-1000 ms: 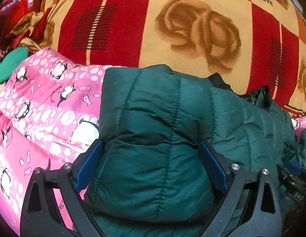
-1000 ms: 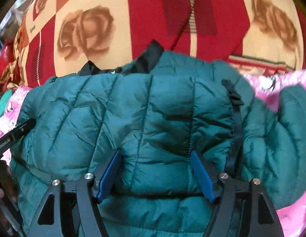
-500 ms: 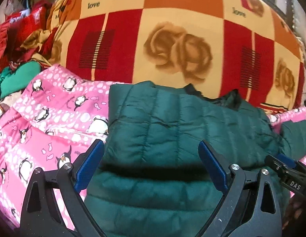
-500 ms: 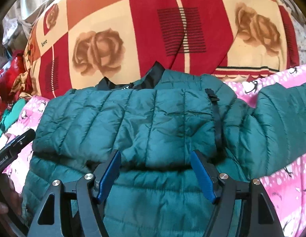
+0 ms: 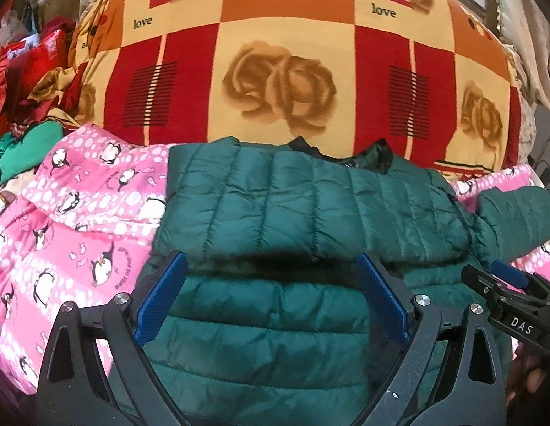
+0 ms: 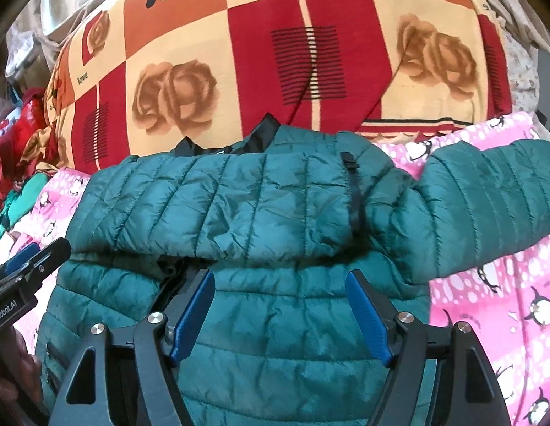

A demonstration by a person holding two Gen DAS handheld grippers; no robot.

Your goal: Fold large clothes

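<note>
A dark green quilted puffer jacket [image 5: 310, 206] lies on a pink penguin blanket [image 5: 79, 230], its upper half folded over the lower half. One sleeve [image 6: 488, 206] sticks out to the right. My left gripper [image 5: 271, 266] hovers open above the jacket's near half, pads clear of the fabric. My right gripper [image 6: 280, 280] hangs over the same part [image 6: 257, 206]; its jaws are opening and grip nothing. Each gripper shows at the edge of the other's view: the right gripper [image 5: 505, 284], the left gripper [image 6: 30, 262].
Behind the jacket rises a big red, orange and cream rose-patterned blanket [image 5: 282, 78]. A heap of red and green clothes [image 5: 26, 81] lies at the far left. The pink blanket [image 6: 505, 301] spreads out on both sides of the jacket.
Both grippers have drawn back and upward from the jacket, so more of it and the bedding shows. The folded-over half stays lying where it was.
</note>
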